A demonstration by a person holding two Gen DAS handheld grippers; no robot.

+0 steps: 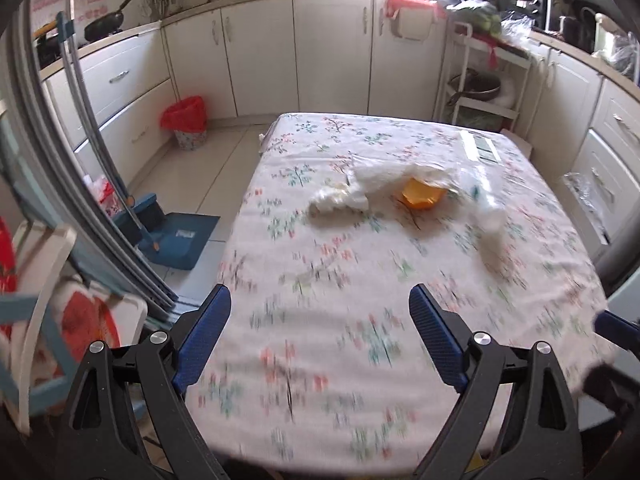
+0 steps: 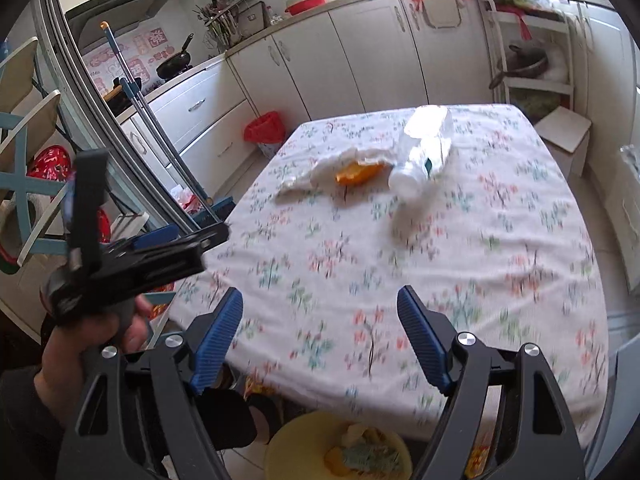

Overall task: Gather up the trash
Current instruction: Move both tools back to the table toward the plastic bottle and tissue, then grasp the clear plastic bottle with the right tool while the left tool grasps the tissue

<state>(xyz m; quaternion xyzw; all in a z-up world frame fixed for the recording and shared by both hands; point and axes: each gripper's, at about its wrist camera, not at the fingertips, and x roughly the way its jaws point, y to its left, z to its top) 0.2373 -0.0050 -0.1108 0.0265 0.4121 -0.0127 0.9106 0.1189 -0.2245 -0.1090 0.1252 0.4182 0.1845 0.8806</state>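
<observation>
1. the left gripper (image 1: 320, 322) hangs over the near edge of the table in a floral-print tablecloth (image 1: 360, 340), its blue-padded fingers spread wide with nothing between them; the right gripper (image 2: 320, 324) does the same at the table's near edge, also spread and empty.
2. the trash sits in a cluster toward 12 o'clock from both tools, well apart from them: a crumpled white tissue (image 1: 340, 200), a piece of orange peel (image 1: 422, 196) just beside it, and a clear plastic bottle lying on its side (image 2: 420, 160) at about 1 o'clock.
3. judging by the spread fingers and the aim straight at the pile, both tools are set for a reach forward — no piece is taken up yet.
4. a yellow bowl with scraps in it (image 2: 296, 444) shows below the table edge at 6 o'clock in the right view; it may be where the trash goes, though a bin with a red liner (image 1: 186, 120) stands on the floor at 10 o'clock.
5. nothing lies between the grippers and the pile — only bare cloth. a blue dustpan (image 1: 182, 242) leans off to 9 o'clock, clear of the path.
</observation>
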